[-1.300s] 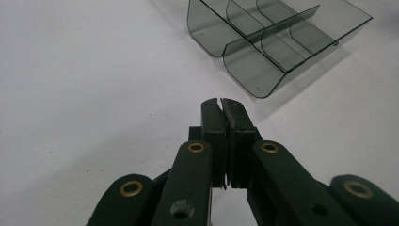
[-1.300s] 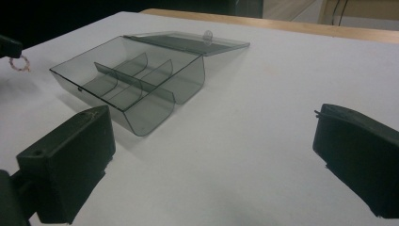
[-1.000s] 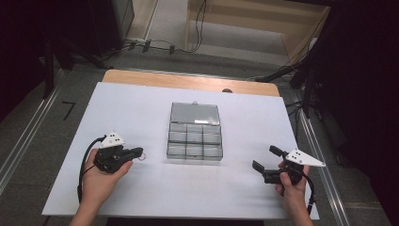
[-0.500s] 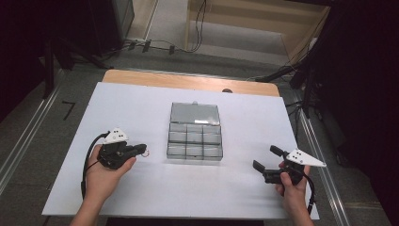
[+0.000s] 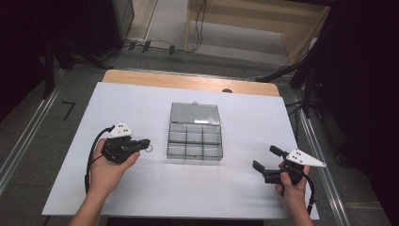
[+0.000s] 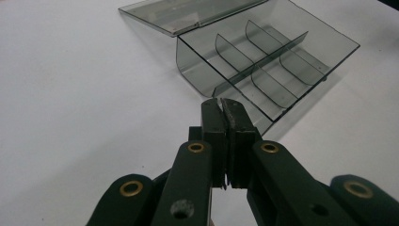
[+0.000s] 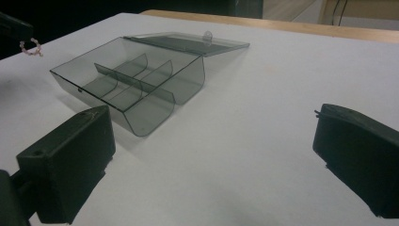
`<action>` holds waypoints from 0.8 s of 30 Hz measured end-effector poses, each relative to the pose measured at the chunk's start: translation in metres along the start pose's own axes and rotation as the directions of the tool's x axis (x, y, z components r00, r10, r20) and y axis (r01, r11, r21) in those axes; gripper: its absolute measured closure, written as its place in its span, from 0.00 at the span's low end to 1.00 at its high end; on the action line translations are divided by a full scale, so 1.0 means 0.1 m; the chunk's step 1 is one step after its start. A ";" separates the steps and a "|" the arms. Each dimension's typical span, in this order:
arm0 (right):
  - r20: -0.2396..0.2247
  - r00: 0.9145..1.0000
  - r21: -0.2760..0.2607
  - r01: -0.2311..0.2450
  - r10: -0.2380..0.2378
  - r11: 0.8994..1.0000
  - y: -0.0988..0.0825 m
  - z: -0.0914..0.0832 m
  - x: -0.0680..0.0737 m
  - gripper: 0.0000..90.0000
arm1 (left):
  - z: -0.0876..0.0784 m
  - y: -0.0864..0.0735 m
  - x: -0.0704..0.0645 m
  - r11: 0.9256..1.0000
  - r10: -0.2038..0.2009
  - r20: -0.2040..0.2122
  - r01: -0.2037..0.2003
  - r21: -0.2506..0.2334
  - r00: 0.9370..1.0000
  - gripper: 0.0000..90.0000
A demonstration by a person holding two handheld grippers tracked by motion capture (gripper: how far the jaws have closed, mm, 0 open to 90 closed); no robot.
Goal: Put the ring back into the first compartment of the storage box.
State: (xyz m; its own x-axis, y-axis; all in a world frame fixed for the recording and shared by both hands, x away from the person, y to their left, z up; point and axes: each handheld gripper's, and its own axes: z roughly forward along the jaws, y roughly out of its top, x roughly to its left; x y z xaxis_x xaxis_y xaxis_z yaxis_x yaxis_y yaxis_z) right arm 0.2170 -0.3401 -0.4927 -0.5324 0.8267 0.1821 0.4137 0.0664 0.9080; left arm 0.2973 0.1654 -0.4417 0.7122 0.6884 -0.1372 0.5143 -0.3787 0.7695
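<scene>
From the high view, the clear compartment box (image 5: 195, 136) is sitting open mid-desk (image 5: 141, 103), the left gripper (image 5: 143, 143) pinching a small ring (image 5: 149, 148) beside it, the right gripper (image 5: 267, 158) gaping near the right edge. The left gripper view is showing jaws pressed together. The right gripper view is revealing pink beads (image 7: 31, 46). No writing is readable.
</scene>
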 end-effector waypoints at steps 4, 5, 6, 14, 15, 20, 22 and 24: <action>-0.002 1.000 -0.001 0.004 -0.004 1.000 0.00 0.00 0.00 0.00 | 0.02 0.03 0.00 1.000 0.001 0.005 -0.001 -0.004 1.000 0.99; -0.002 1.000 -0.001 0.003 -0.003 1.000 0.00 0.00 0.00 0.00 | 0.03 0.04 0.00 1.000 -0.001 0.005 0.001 -0.006 1.000 0.99; -0.002 1.000 0.000 0.003 -0.003 1.000 0.00 0.00 -0.01 0.00 | 0.03 0.05 0.00 1.000 -0.001 0.008 0.001 -0.005 1.000 0.99; -0.002 1.000 0.001 0.001 -0.001 1.000 -0.01 0.01 0.00 0.00 | 0.08 0.12 0.00 1.000 0.008 0.008 -0.008 -0.006 1.000 0.99; -0.004 1.000 0.000 0.004 -0.004 1.000 -0.01 0.01 0.00 0.00 | 0.08 0.13 0.00 1.000 0.011 0.009 -0.011 -0.006 1.000 0.99; -0.007 1.000 0.001 0.005 -0.005 1.000 -0.01 0.02 0.00 0.00 | 0.12 0.22 0.00 1.000 0.015 0.013 -0.015 -0.012 1.000 0.99; -0.006 1.000 0.000 0.006 -0.006 1.000 -0.01 0.01 -0.01 0.00 | 0.14 0.24 0.00 1.000 0.018 0.013 -0.018 -0.012 1.000 0.99; -0.008 1.000 -0.001 0.004 -0.004 1.000 -0.01 0.02 -0.01 0.00 | 0.15 0.25 0.00 1.000 0.018 0.016 -0.018 -0.013 1.000 0.99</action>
State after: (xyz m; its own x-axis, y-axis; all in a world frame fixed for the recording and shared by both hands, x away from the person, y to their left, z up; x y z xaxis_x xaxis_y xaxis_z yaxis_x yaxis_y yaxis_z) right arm 0.2180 -0.3399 -0.4945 -0.5403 0.8217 0.1813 0.4105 0.0693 0.9092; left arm 0.3174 0.1467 -0.4315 0.7288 0.6717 -0.1328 0.4951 -0.3831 0.7798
